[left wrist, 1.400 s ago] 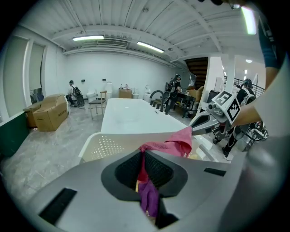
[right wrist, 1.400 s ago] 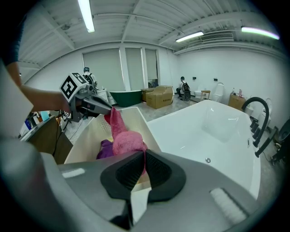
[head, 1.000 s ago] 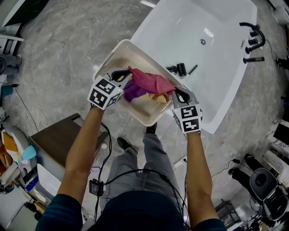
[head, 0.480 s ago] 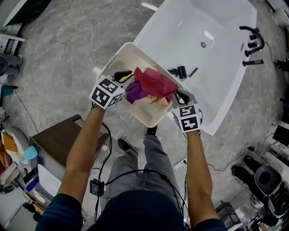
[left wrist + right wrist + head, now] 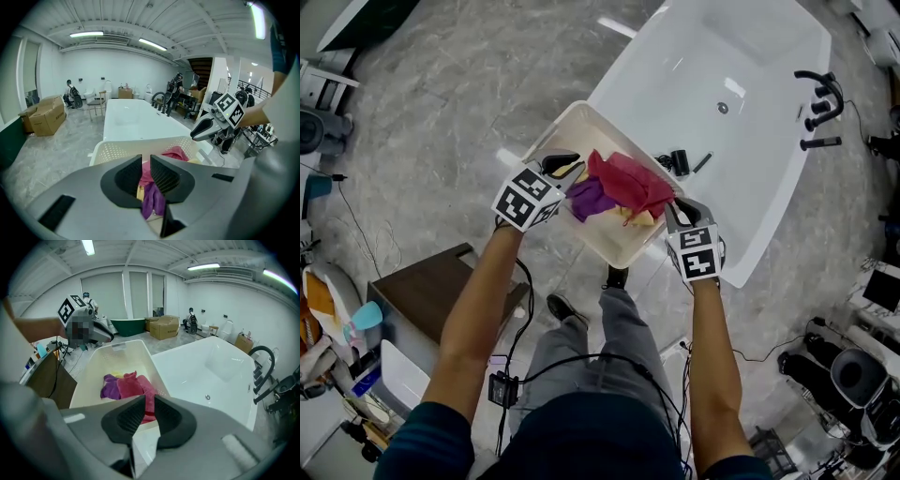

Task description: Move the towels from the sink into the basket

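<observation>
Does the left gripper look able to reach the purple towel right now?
Probably yes: the left gripper hangs over the open basket with jaws slightly apart, and the purple towel lies uncovered just beside it, the red towel overlapping only its far side.

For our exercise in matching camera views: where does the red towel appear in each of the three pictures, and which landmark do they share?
Head view: the red towel lies mid-picture, topping the pile in the basket.
Left gripper view: red towel low, right of centre.
Right gripper view: red towel lower centre-left.
Shared landmark: the white basket.
</observation>
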`<state>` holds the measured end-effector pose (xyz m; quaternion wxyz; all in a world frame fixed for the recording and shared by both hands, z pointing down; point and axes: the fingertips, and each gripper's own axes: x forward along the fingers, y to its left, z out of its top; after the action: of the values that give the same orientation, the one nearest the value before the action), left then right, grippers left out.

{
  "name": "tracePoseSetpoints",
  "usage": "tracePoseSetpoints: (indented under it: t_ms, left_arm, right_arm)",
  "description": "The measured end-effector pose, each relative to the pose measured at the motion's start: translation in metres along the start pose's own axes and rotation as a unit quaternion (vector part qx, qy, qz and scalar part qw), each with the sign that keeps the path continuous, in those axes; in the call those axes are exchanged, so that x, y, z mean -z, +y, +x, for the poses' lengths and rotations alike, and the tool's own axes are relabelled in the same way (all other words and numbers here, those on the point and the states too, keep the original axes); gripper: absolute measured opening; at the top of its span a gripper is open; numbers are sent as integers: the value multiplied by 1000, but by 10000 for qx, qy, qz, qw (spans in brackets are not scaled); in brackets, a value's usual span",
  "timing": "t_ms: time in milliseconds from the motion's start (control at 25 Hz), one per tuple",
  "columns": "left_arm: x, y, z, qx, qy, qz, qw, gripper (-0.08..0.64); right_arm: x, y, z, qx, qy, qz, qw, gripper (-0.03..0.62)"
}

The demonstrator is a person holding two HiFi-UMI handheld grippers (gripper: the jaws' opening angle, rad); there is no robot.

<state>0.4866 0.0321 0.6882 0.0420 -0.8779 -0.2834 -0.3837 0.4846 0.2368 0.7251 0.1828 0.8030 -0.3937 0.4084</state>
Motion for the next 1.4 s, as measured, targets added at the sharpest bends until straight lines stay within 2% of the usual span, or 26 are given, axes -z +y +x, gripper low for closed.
tracePoseSetpoints:
  t_ms: [360, 520, 600, 680, 880, 1080, 1400]
  left_arm:
    - [-21, 8, -51, -176, -230, 36, 9996, 40]
    - [-33, 6, -82, -259, -385, 98, 9989, 40]
    - [-41, 3, -99, -272, -519, 125, 9982, 40]
    - [-49, 0, -118, -300, -679, 128, 9972, 38]
    - [-68, -16, -166, -215, -1118, 80, 9935, 7]
    - [-93, -41, -210, -14, -1525, 150, 9882, 6]
    - [-124, -69, -283, -104, -1989, 471, 9788, 6]
  right_arm:
    - [-41, 1, -37, 216, -360, -5, 9991, 69]
    - [-70, 7, -59, 273, -727, 39, 9970, 45]
    - [-85, 11, -72, 293, -944, 50, 9951, 11]
    - [-102, 16, -86, 274, -1154, 54, 9929, 11]
    - [-137, 33, -125, 206, -1605, 54, 9868, 9]
    - [-165, 53, -165, 178, -1937, -21, 9809, 8]
    - [-213, 101, -219, 64, -2360, -319, 9712, 8]
